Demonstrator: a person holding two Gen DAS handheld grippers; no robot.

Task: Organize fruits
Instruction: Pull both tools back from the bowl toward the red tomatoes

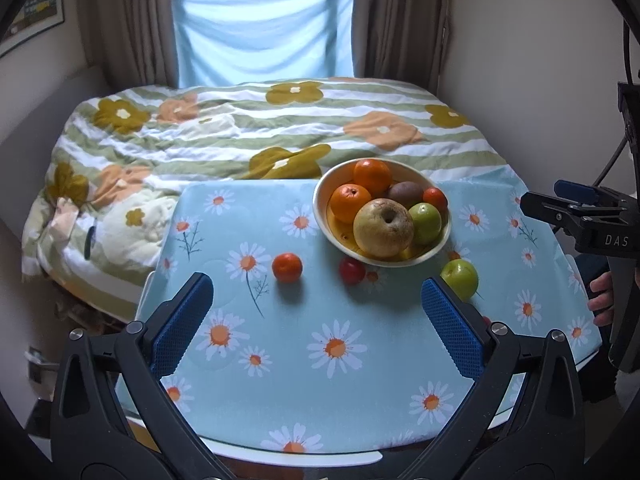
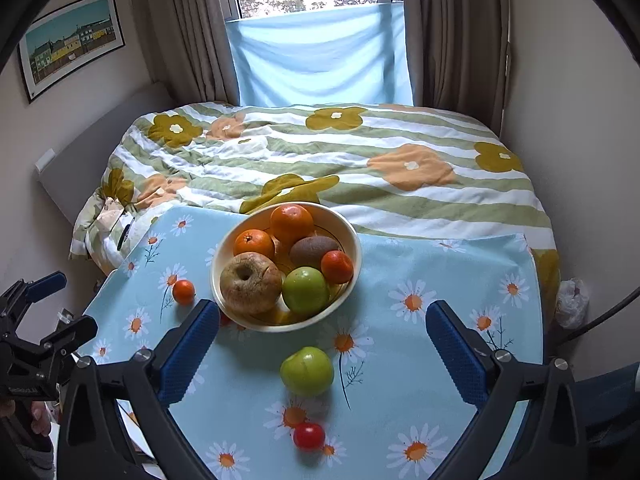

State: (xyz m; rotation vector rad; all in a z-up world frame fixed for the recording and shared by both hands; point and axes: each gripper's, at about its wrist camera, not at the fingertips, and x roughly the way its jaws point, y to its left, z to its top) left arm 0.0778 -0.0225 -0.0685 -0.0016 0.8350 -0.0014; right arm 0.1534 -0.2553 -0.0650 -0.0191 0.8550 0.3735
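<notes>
A cream bowl point(image 1: 320, 200) point(image 2: 356, 240) stands on the daisy tablecloth and holds two oranges, a large brownish pear point(image 1: 383, 228) point(image 2: 251, 282), a kiwi, a green apple and a small tangerine. Loose on the cloth lie a small tangerine point(image 1: 287, 267) point(image 2: 183, 291), a red tomato point(image 1: 352, 270), another red tomato point(image 2: 309, 436) and a green apple point(image 1: 460, 278) point(image 2: 307, 370). My left gripper point(image 1: 316, 316) is open and empty, above the cloth short of the tangerine. My right gripper point(image 2: 322, 344) is open and empty, with the loose green apple between its fingers' line.
The table point(image 1: 280, 400) stands against a bed with a flowered duvet point(image 1: 240, 136) point(image 2: 360, 160). Curtains and a window lie behind. The right gripper's body shows at the left view's right edge point(image 1: 584, 216); the left one at the right view's left edge point(image 2: 36, 340).
</notes>
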